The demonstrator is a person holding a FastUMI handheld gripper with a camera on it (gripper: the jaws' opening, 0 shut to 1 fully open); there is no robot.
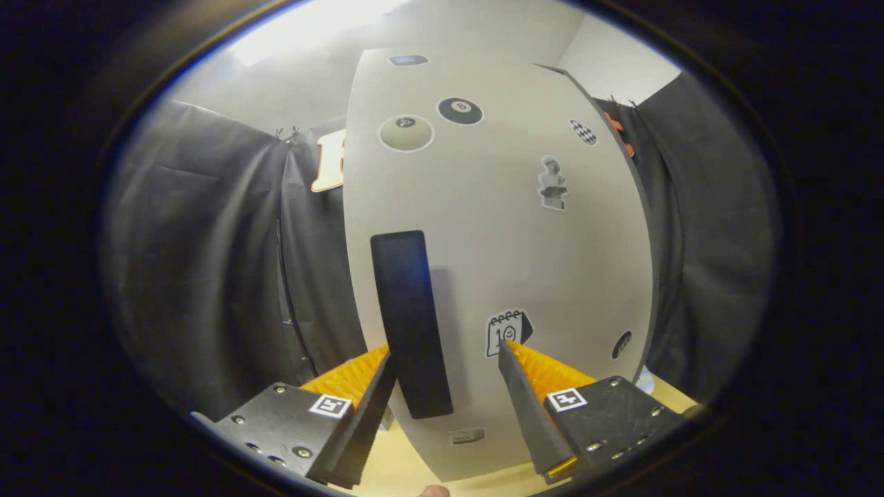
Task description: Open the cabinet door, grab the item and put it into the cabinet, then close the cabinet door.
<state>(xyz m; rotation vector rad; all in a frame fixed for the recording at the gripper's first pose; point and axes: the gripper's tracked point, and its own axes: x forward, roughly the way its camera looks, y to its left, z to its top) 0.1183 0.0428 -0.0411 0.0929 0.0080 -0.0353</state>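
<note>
Gripper (447,359) spread wide, fingers apart and clamping nothing, levelled straight at the tall white panel cabinet door (552,262). Left finger tip just beside, perhaps brushing, the lower part of the long black upright bar handle (409,324); right finger well clear of it, out over the bare door face near a small calendar sticker (507,331). Handle thus lying between the fingers but far toward the left one: apparently lined up to straddle the bar before closing, so the door can be pulled open. Probably needs a small shift left to centre the bar.

Door shut, judging by its flat face square to the fingers, so the opening step looks not yet done. Scattered over the door: a black eight-ball sticker (460,110), a pale ball sticker (406,132), a grey bust sticker (552,183). Below the door, a light wooden tabletop (404,466). Item to be stored: cannot tell where. Hanging black cloth (207,262) on both sides.
</note>
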